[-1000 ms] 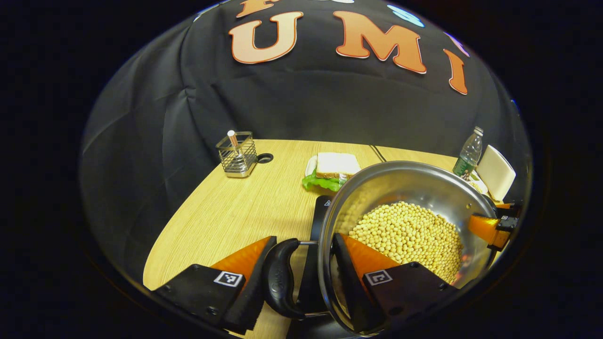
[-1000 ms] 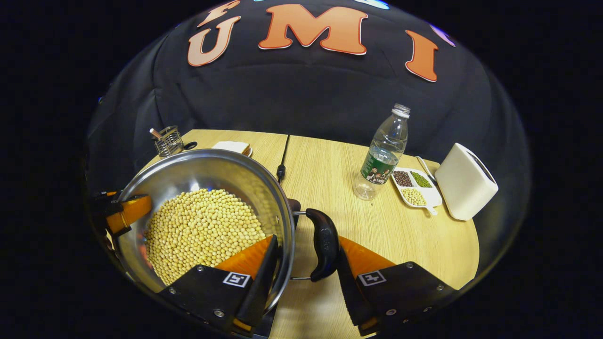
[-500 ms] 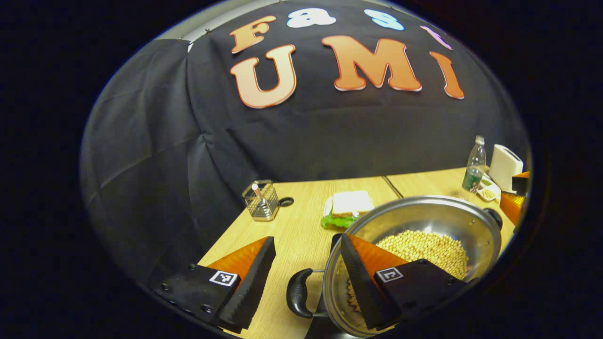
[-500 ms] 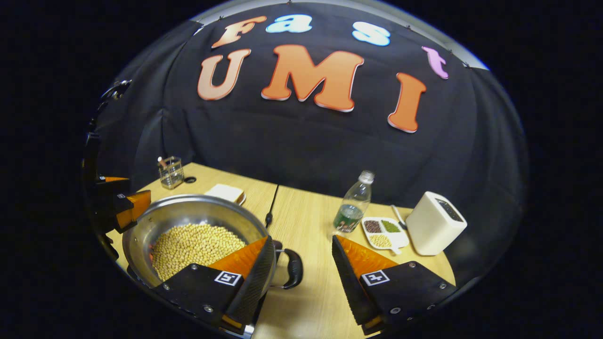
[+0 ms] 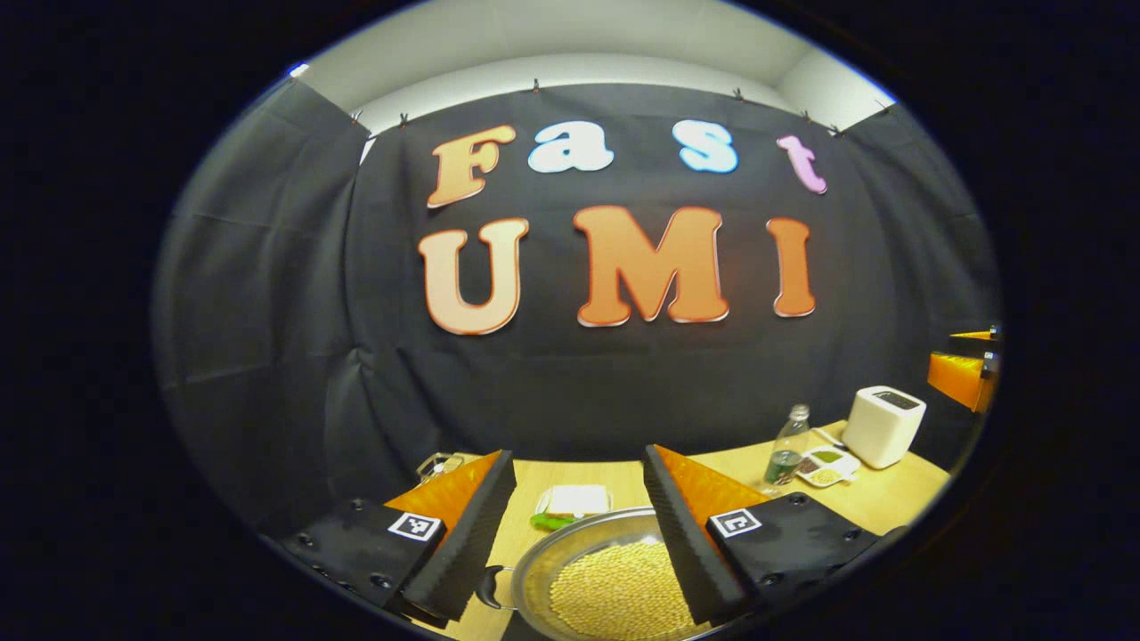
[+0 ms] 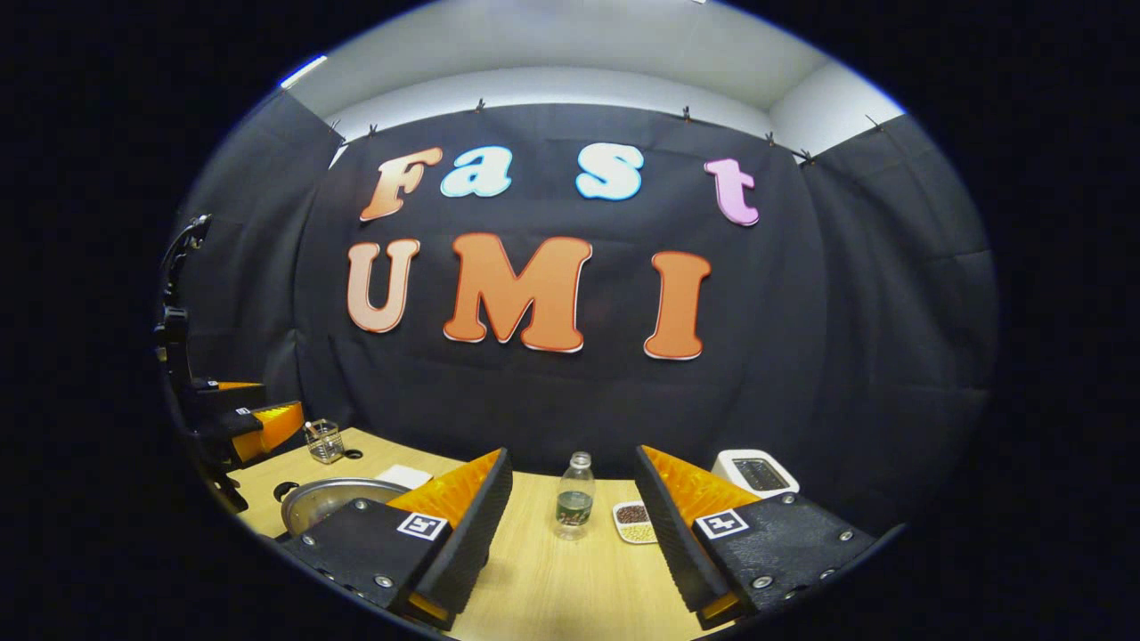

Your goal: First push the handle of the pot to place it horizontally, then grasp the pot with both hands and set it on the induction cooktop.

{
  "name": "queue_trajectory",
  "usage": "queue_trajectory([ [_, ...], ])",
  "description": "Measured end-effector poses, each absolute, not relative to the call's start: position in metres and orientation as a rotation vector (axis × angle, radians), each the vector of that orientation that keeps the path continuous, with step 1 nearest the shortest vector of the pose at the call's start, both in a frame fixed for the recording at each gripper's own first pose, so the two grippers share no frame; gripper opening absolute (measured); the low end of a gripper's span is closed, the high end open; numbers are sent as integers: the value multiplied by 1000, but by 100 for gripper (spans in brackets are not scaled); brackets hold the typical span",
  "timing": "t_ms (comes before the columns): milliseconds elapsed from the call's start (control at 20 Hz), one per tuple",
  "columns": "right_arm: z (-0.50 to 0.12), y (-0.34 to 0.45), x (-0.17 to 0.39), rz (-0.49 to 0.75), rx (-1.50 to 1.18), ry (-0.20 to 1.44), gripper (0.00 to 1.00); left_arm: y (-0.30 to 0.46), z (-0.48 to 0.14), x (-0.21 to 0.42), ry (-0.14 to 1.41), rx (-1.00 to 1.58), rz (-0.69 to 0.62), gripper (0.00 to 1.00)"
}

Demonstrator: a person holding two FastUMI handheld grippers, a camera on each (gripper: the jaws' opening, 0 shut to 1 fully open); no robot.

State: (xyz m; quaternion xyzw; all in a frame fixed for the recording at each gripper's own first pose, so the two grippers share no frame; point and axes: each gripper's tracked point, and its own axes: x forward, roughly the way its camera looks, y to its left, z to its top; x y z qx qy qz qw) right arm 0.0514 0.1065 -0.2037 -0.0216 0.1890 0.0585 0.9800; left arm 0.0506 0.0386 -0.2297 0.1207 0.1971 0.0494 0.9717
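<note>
A steel pot [image 5: 614,579] full of pale beans sits low on the wooden table, below and between my left gripper's spread fingers. Its dark left handle [image 5: 488,588] lies level, apart from them. My left gripper [image 5: 579,454] is open, holds nothing and is raised above the pot. In the right gripper view the pot [image 6: 334,497] lies at the lower left. My right gripper [image 6: 573,451] is open and holds nothing, off to the pot's right. The left gripper [image 6: 258,423] hangs above the pot there. What the pot stands on is hidden.
A sandwich on a plate [image 5: 574,501] lies behind the pot, and a wire holder [image 6: 325,441] stands at the back left. A water bottle [image 6: 574,497], a divided dish of beans [image 6: 634,523] and a white toaster [image 6: 755,472] stand on the right half of the table [image 6: 570,588].
Both grippers let go of the pot's side handles, drew back and rose. Both views tilted up toward the wall. The pot stayed on the table.
</note>
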Motion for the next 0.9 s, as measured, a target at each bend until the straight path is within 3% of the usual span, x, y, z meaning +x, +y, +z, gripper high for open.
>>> queue_trajectory([
  [250, -136, 57, 36, 106, -52, 233, 86, -16, -167, 44, 287, 185, 34, 99],
  [450, -97, 26, 32, 102, -44, 130, 96, -35, -142, 42, 245, 186, 17, 94],
  [500, -89, 21, 34, 103, -44, 109, 93, -39, -134, 40, 228, 184, 23, 98],
  [550, -83, 17, 36, 106, -51, 95, 97, -42, -125, 39, 214, 180, 24, 98],
  [600, -81, 14, 37, 112, -59, 96, 90, -46, -117, 39, 199, 173, 26, 94],
  [750, -66, 11, 38, 151, -38, 76, 94, -49, -90, 37, 140, 139, 42, 99],
  [900, -61, 2, 42, 148, -26, 50, 96, -53, -72, 23, 96, 108, 36, 96],
])
